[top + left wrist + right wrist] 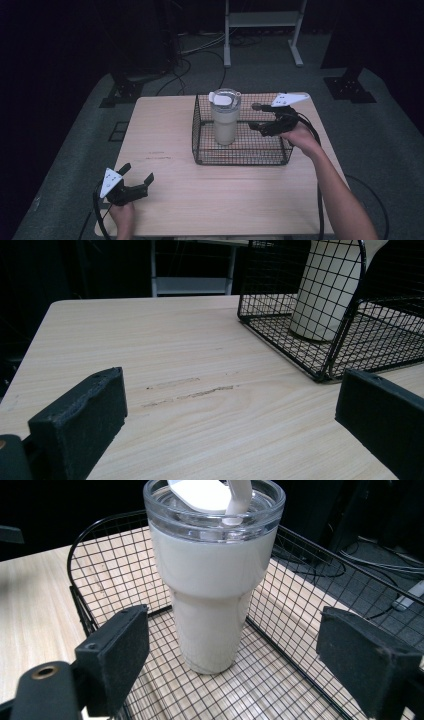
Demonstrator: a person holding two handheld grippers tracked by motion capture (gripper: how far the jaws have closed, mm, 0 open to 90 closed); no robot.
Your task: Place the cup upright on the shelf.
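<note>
A white tumbler (225,119) with a clear lid stands upright inside a black wire basket (240,155) at the back middle of the wooden table. My right gripper (256,116) hangs open over the basket's right side, its jaws pointed at the tumbler (212,587) and apart from it. In the right gripper view the basket (95,580) wall curves behind the tumbler. My left gripper (138,173) rests open near the table's front left corner, nothing between its fingers. From the left gripper view the basket (320,372) and tumbler (325,290) show at the upper right.
The wooden table (165,130) has bare room left of and in front of the basket, with a faint dark scuff (192,392) on it. Beyond the table lie grey floor, cables (185,70) and a white frame stand (262,30).
</note>
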